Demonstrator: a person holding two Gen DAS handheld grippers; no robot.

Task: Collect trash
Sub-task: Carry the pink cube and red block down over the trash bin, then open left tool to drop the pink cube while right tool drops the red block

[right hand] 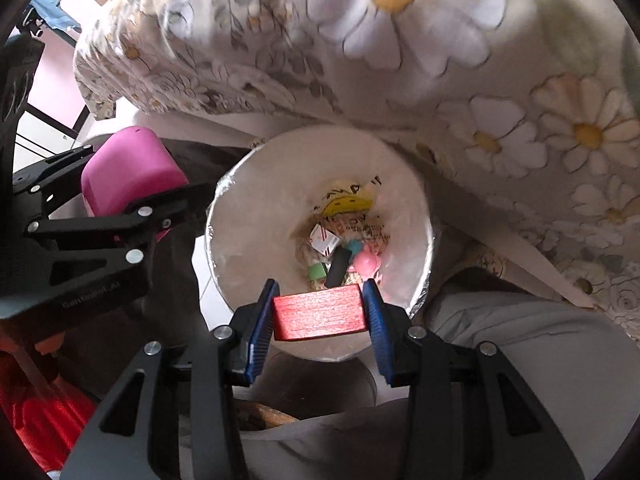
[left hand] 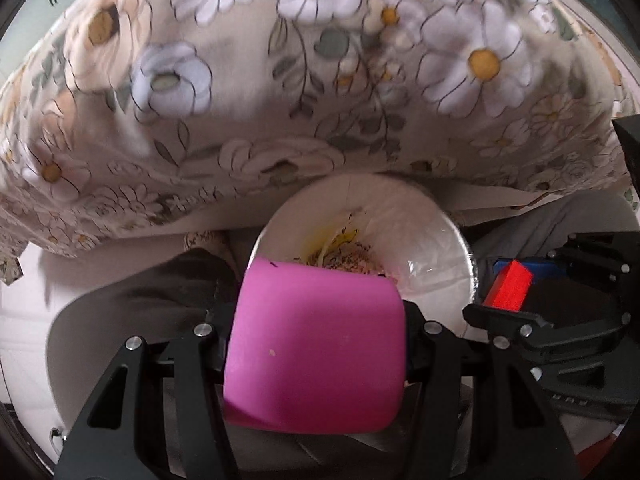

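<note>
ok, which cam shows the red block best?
Right wrist view: the red block sits centred between the right tongs, whole front face visible, over the bin. Left wrist view catches only a corner of it at the right edge.

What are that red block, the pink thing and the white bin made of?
The red block looks like painted wood: fine streaks run across its face. The pink thing seems to be matte foam or soft rubber, smooth with rounded edges, though that is a guess. The white bin wears a thin, glossy plastic liner, crinkled at the rim.
</note>
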